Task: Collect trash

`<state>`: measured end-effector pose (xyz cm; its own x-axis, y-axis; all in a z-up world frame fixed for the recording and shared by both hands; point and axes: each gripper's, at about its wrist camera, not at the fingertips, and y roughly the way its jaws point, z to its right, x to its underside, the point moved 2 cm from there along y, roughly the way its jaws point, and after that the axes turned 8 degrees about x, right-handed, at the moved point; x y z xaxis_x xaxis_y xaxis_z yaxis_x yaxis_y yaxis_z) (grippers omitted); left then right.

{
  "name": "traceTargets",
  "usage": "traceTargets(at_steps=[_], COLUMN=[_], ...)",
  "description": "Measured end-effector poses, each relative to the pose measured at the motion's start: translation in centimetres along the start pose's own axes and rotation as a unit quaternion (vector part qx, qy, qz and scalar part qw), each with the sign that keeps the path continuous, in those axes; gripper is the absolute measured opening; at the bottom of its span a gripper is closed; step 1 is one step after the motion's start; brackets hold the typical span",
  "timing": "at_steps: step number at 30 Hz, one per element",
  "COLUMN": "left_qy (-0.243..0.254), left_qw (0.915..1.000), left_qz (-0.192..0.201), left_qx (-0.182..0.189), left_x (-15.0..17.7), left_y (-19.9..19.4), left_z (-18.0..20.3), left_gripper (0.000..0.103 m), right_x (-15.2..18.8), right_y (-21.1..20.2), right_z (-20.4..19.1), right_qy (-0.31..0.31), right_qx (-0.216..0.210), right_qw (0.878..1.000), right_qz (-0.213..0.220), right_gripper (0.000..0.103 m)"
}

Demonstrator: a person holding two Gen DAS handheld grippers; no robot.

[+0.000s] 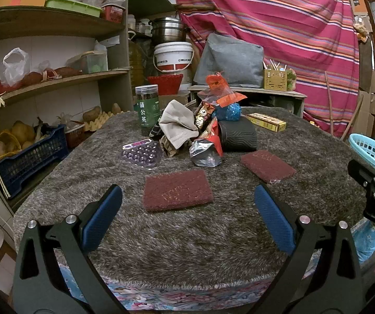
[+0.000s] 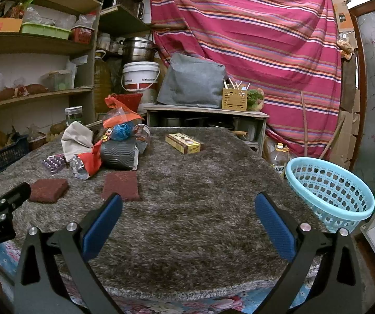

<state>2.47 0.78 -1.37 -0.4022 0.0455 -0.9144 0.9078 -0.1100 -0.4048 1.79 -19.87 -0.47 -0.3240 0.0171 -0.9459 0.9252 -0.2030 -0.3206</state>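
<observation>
**Foil, plastic and cloth heaped mid-table, both claws spread and empty**

Crinkled silver foil wrapper [image 1: 205, 154] at the near edge of the trash pile [image 1: 195, 128], touching a red packet and just in front of a black ribbed roll [image 1: 237, 136]. Beige cloth [image 1: 178, 127] draped over the heap, purple blister tray [image 1: 141, 153] to its left, orange-and-clear bag [image 1: 220, 93] poking up on top. Two maroon scouring pads [image 1: 178, 189] lying flat, nearer than the pile. Pale blue basket [image 2: 329, 191] at the right table edge, well apart from the heap, empty as far as visible.

Left gripper [image 1: 187, 216] released, jaws wide, nothing between them, hovering over the shaggy grey table cover [image 1: 187, 248]. Right gripper [image 2: 188, 218] likewise spread and empty.

Probably feather-light, the wrappers: thin, slick, prone to collapsing and slipping under a pinch. Best taken at a raised crumpled fold rather than a flat face. Cloth soft and limp, easy to bunch at a ridge. Blister tray stiff but brittle, better gripped across an edge. Pads flat against the pile, likely awkward to get under.
</observation>
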Motion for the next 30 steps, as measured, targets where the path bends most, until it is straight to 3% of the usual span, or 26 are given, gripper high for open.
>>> traceTargets(at_steps=[30], left_qy=[-0.001], left_qw=[1.0000], left_qz=[0.003], left_qx=[-0.004], left_x=[-0.45], left_y=[0.50], left_z=[-0.59], left_gripper=[0.098], right_x=[-0.33], right_y=[-0.20], right_z=[0.22], right_qy=[-0.001], right_qx=[0.002], right_qw=[1.000], right_qz=[0.004], right_gripper=[0.099])
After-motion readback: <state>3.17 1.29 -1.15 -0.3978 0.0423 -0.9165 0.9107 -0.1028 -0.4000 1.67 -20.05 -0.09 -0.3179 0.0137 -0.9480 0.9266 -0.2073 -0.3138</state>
